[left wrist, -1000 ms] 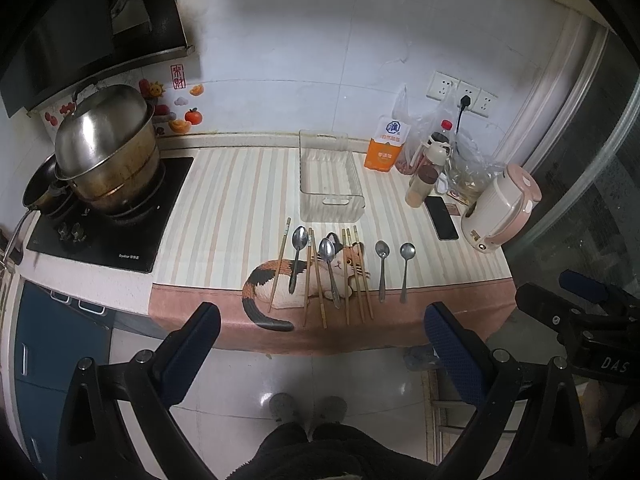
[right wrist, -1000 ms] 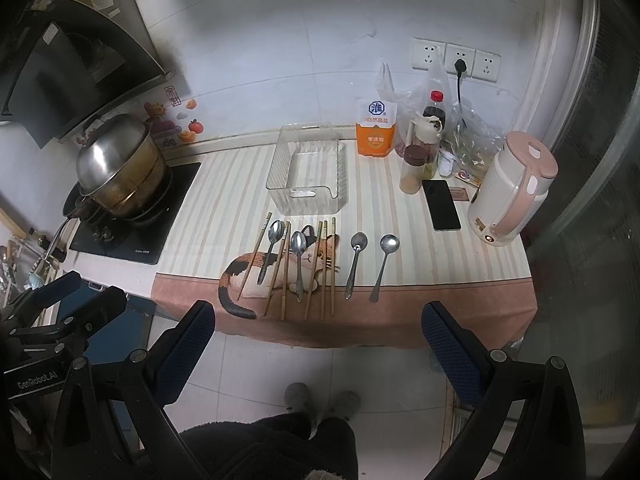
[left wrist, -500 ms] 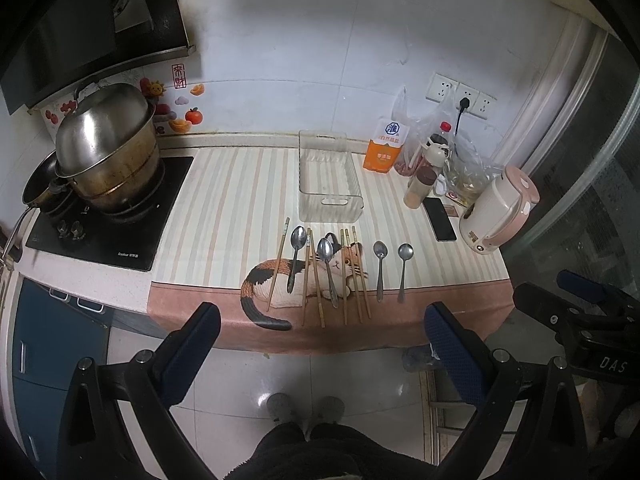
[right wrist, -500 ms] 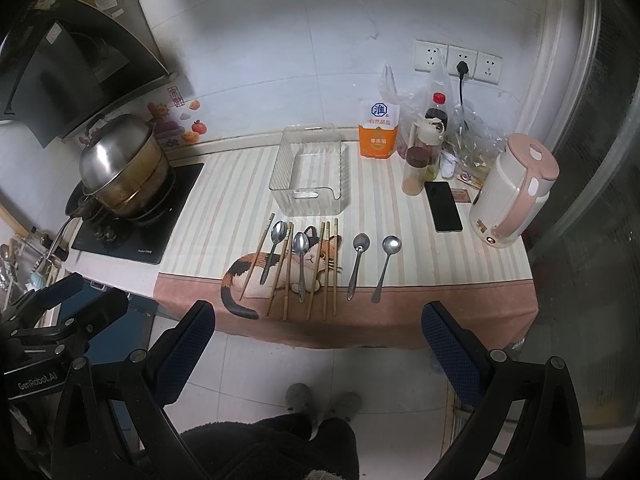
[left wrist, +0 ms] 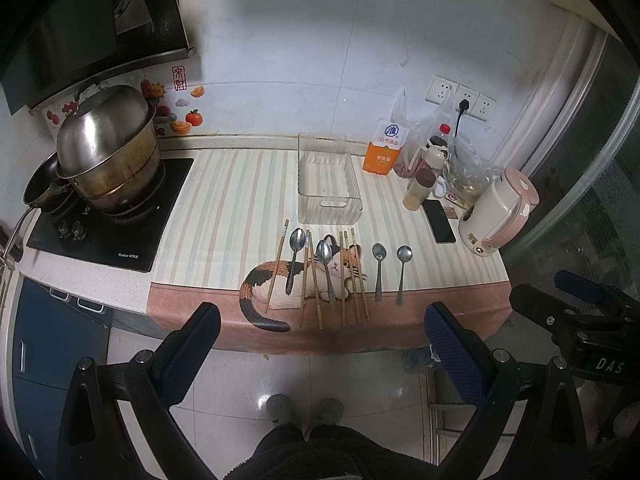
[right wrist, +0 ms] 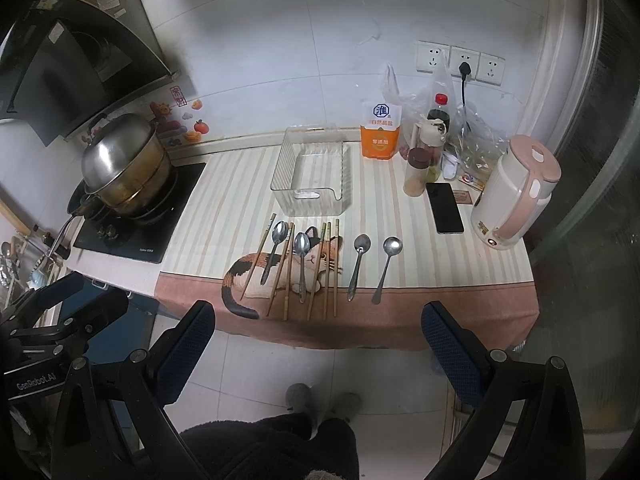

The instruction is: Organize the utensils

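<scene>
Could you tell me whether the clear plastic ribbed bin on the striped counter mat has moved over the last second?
No. The clear plastic ribbed bin still sits just left of the orange salt bag, directly behind the spoons.

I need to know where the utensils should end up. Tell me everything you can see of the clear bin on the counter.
The clear bin is a rectangular, open-topped container of what looks like ribbed transparent plastic, with a handle slot cut in its near wall. It stands upright on the striped mat, behind the row of spoons and chopsticks, left of the orange salt bag. It looks empty, and neither gripper is near it.
</scene>
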{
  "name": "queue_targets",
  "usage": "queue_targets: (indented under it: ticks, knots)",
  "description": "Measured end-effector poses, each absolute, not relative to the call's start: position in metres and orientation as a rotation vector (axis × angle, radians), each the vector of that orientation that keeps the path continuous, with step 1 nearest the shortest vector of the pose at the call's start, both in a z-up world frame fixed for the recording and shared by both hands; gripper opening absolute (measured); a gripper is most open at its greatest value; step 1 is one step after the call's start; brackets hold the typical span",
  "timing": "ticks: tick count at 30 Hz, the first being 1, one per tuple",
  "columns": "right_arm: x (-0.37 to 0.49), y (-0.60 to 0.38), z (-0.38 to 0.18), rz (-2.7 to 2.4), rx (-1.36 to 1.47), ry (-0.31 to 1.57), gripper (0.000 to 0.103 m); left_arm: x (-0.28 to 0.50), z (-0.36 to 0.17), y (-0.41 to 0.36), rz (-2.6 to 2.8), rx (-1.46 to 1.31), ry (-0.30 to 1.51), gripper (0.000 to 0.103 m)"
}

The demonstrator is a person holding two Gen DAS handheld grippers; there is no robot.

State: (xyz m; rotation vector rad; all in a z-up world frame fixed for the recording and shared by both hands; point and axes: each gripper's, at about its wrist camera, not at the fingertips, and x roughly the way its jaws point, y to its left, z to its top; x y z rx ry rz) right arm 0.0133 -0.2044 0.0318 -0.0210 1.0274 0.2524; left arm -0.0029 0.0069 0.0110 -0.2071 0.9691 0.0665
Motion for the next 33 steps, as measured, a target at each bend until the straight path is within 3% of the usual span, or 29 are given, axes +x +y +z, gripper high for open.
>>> queue_targets:
  ticks: [10,18,24,29,31,32,33]
  knots:
    - [0.023,-0.206,0.024,0.181,0.001,0.998,0.103,0.016,0.01,0.004,0.221,-0.098,0.887,0.103]
    - [0.094,-0.222,-0.06,0.064,0.015,1.051,0.103,0.075,-0.051,0.035,0.47,-0.003,0.886,0.103]
    - [0.144,-0.225,-0.146,0.072,0.085,1.19,0.075,0.109,-0.128,0.068,0.503,-0.024,1.045,0.103]
    - [0.173,-0.209,-0.212,0.113,0.118,1.304,0.041,0.15,-0.207,0.081,0.366,-0.056,1.229,0.101]
    - [0.185,-0.202,-0.235,0.103,0.129,1.341,0.037,0.17,-0.237,0.083,0.309,-0.049,1.298,0.089]
    - [0.189,-0.199,-0.244,0.095,0.138,1.361,0.037,0.181,-0.254,0.085,0.281,-0.051,1.331,0.077]
    - [0.197,-0.196,-0.256,0.09,0.151,1.383,0.037,0.19,-0.267,0.086,0.261,-0.059,1.357,0.074]
